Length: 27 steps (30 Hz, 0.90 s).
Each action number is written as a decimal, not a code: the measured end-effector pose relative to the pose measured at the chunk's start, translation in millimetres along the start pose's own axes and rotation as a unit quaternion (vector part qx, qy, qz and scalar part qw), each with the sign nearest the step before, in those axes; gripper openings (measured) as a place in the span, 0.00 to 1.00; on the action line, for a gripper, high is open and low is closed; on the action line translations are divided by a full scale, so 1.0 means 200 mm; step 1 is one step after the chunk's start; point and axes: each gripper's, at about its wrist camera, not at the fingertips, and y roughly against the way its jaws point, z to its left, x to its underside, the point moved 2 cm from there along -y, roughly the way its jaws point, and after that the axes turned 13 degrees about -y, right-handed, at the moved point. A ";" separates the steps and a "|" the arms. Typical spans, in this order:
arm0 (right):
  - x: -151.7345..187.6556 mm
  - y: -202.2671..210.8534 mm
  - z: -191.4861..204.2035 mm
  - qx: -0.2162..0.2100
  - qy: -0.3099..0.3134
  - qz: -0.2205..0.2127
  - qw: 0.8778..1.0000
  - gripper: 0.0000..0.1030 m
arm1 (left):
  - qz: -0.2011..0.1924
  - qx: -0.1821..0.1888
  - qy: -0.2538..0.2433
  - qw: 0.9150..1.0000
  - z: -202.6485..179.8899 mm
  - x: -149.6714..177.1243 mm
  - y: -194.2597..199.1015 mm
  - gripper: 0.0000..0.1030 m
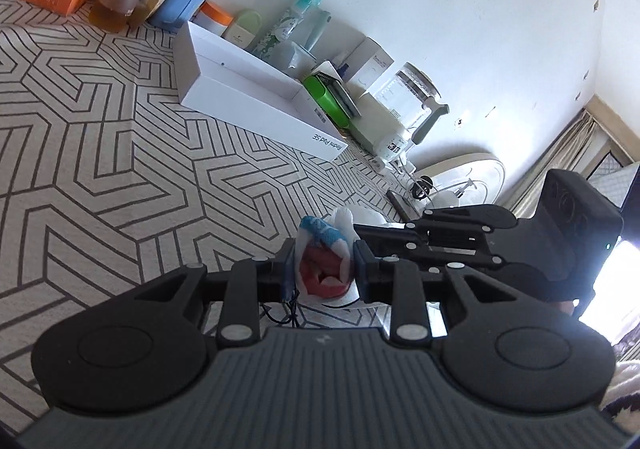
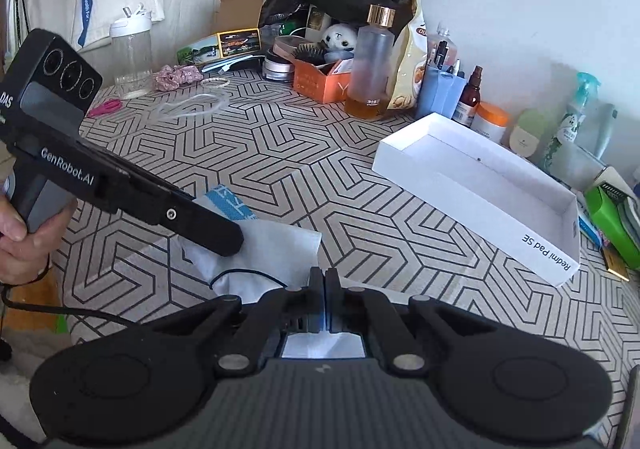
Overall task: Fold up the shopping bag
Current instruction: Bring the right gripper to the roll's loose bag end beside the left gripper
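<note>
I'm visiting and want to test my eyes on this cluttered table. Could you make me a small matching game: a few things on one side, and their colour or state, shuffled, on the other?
Things:
1. shopping bag
2. tablet box
3. tall frosted bottle
4. scissors

Descriptions:
A. open, white, nothing inside
B. pink handles, lying flat
C. white with blue print, held by both grippers
D. upright, gold cap, amber liquid at the bottom

Pairs: 1-C, 2-A, 3-D, 4-B

The left gripper has its jaws around a bunched part of the bag; the right gripper has its jaws closed on the bag's edge.
</note>
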 end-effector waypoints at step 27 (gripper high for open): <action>0.20 0.06 -0.18 -0.014 -0.234 -0.050 0.971 0.44 | 0.024 0.051 0.129 0.990 -0.01 -0.07 -0.29 0.27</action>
